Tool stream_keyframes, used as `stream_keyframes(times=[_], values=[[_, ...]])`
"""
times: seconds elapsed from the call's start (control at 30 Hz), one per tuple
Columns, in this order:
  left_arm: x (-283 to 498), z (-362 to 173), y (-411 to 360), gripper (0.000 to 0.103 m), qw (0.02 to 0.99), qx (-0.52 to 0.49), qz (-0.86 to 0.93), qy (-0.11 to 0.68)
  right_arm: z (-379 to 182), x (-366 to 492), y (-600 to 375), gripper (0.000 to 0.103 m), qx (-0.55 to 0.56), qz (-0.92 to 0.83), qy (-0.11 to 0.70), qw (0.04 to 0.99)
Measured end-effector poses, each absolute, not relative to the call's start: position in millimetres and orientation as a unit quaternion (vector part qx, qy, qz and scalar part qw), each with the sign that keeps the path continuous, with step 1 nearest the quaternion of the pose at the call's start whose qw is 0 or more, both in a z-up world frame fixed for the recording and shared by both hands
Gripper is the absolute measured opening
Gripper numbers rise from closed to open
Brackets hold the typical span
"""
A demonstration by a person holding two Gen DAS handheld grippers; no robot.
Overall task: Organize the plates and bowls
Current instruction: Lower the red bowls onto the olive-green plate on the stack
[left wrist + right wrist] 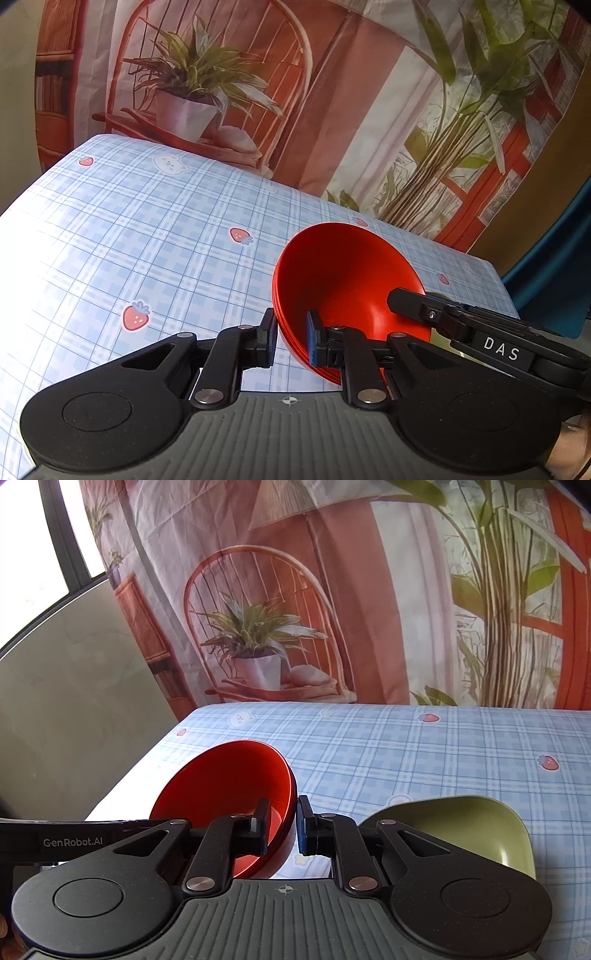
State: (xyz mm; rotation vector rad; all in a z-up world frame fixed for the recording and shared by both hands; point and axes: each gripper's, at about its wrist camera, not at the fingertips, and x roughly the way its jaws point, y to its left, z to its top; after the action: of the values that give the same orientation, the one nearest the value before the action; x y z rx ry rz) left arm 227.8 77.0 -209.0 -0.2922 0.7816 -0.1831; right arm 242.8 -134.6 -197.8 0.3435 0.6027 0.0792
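The red bowls point(343, 280), a nested stack tilted above the desk point(147, 236), are clamped at opposite rims by the left hand-held gripper point(291, 338) and right hand-held gripper point(282, 825). Level them, move both grippers together, and keep clear of the green plate point(461, 827) alongside.

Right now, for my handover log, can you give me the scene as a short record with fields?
surface: blue plaid tablecloth with strawberry prints
red bowl stack: nested, tilted, gripped at two opposite rims
left gripper: jaws closed across one rim, one inside, one outside
right gripper: jaws closed across the opposite rim
green bowl: on the cloth, right of the stack, not gripped
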Motion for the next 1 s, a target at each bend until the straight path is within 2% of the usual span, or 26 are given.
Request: stream_keyframes(times=[1.0], values=[[231.2,-191.6,18.7,0.018,0.913,-0.078,-0.141,0.374,-198.0,183.5,-196.4,0.014,0.235,-0.004,0.234,0.943]])
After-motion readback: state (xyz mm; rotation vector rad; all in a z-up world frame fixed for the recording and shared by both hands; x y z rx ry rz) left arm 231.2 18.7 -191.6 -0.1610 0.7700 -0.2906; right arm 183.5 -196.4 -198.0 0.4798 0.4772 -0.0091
